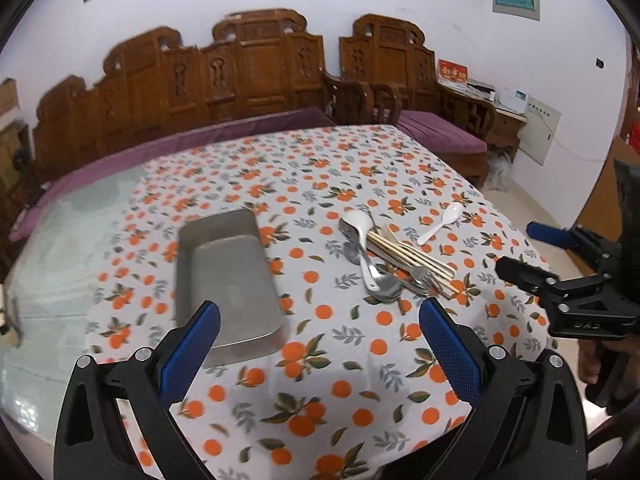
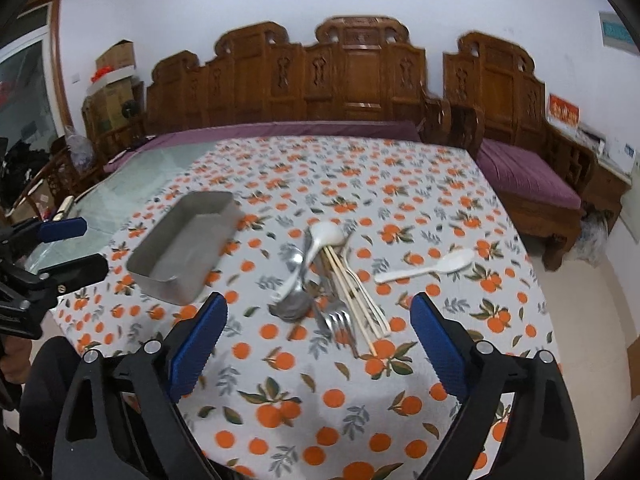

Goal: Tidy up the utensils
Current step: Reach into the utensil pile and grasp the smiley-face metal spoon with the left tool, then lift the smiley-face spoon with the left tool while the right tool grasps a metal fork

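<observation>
An empty metal tray [image 1: 224,276] lies on the orange-print tablecloth; it also shows in the right wrist view [image 2: 180,248]. Right of it lies a pile of utensils: a white spoon [image 1: 358,224], metal spoons [image 1: 384,284], forks [image 1: 424,280] and wooden chopsticks [image 1: 412,256]. In the right wrist view the pile [image 2: 332,280] lies just ahead. A lone white spoon [image 1: 440,222] [image 2: 428,266] lies further right. My left gripper [image 1: 320,320] is open and empty, over the tray's near end. My right gripper [image 2: 320,320] is open and empty, just before the pile.
The tablecloth [image 2: 304,400] covers a glass-topped table with a bare strip at the left [image 1: 60,240]. Carved wooden benches with purple cushions [image 2: 352,80] stand behind. The right gripper shows at the right edge of the left wrist view [image 1: 520,252].
</observation>
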Motion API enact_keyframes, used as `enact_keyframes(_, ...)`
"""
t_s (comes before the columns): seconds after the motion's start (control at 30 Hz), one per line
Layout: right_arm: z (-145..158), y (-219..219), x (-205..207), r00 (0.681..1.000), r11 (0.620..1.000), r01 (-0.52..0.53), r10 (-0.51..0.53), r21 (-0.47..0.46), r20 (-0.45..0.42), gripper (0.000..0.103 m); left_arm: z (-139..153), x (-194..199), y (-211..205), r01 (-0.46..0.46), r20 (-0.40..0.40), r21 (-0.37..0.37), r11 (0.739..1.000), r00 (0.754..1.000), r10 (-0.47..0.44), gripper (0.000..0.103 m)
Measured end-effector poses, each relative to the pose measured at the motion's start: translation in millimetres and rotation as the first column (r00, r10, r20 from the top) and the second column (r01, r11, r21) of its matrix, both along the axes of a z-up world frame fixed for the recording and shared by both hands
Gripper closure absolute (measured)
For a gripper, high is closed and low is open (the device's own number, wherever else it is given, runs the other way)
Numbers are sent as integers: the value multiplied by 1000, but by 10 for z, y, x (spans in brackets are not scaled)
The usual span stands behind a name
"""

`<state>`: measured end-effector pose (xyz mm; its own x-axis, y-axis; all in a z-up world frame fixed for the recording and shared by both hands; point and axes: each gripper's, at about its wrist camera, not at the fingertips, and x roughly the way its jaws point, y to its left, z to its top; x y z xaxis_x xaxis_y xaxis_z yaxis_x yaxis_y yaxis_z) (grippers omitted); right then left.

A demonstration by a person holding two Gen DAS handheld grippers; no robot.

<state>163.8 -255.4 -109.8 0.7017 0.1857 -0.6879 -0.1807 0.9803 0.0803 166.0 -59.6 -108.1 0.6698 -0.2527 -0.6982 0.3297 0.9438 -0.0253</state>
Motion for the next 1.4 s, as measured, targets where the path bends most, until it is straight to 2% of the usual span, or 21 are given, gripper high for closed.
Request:
enact_keyframes(0.23,-353,-143,163,998,1000,10,-11,-18,-67,13,-291,347,-240,57,-81,-16,998,995,-59,26)
enact_keyframes(0.43,-582,-329,271,992,999,38,-39,-11,-121,13,-639,601,-518,94,-151,-20,995,984,-96,37)
enact_keyframes(0.5,-622,-392,295,990,999,46,-45,2,-130,13,-734,689,-575,95,-179,-39,995,979,-100,44)
enact_keyframes(0.67,-651,-447,327,990,998,54,-51,17,-133,14,-911,973,-708,75,-213,-61,995,973,-86,52)
enact_keyframes(0.77,-669,-447,344,989,999,53,-51,9,-135,14,-974,1138,-780,68,-224,-62,996,971,-80,63)
enact_keyframes(0.83,-679,-450,354,989,998,55,-53,6,-140,14,-1036,1262,-853,75,-242,-80,994,966,-93,80)
enact_keyframes(0.97,-696,-461,366,988,998,57,-56,7,-146,14,-1139,1430,-995,79,-267,-99,992,958,-103,82)
enact_keyframes(1.03,-696,-470,366,988,998,58,-56,11,-147,14,-1206,1500,-1055,76,-285,-91,993,953,-99,90)
enact_keyframes(1.2,-682,-486,368,988,998,65,-62,10,-144,14,-1326,1591,-1139,48,-299,-4,999,953,-47,97)
enact_keyframes(1.4,-687,-485,373,988,998,61,-58,15,-146,14,-1338,1652,-1077,10,-309,33,999,951,0,94)
